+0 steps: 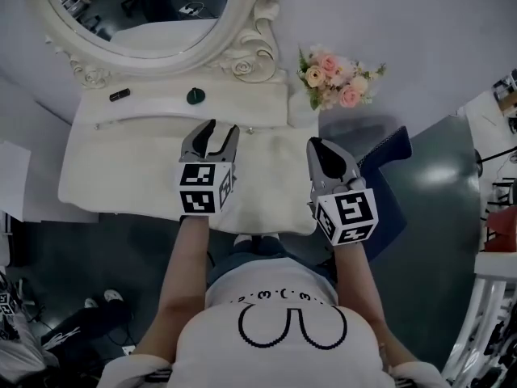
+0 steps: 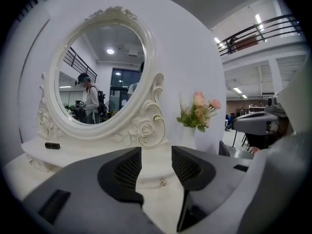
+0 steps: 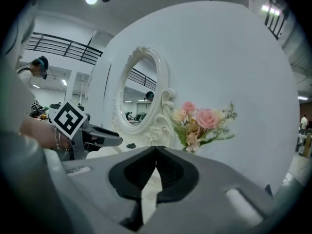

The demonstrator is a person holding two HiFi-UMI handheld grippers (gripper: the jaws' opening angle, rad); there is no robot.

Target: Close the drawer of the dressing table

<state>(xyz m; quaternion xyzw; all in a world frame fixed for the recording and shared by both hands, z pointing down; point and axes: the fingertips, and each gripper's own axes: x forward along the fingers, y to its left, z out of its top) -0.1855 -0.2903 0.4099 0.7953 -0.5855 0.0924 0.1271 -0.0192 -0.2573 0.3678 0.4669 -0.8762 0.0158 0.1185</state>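
The white dressing table (image 1: 121, 176) stands under its oval mirror (image 1: 141, 14). A shallow drawer front with a small knob (image 1: 250, 130) runs along the raised back shelf; in the left gripper view the knob (image 2: 163, 182) shows just beyond the jaws. I cannot tell how far the drawer stands out. My left gripper (image 1: 216, 138) hovers over the tabletop, open and empty, pointing at that knob (image 2: 156, 167). My right gripper (image 1: 320, 150) is shut with nothing in it, over the table's right edge, fingertips touching (image 3: 156, 149).
A vase of pink flowers (image 1: 339, 79) stands at the table's back right corner. A small black stick (image 1: 119, 94) and a dark round item (image 1: 195, 96) lie on the shelf. A dark blue seat (image 1: 392, 164) is right of the table.
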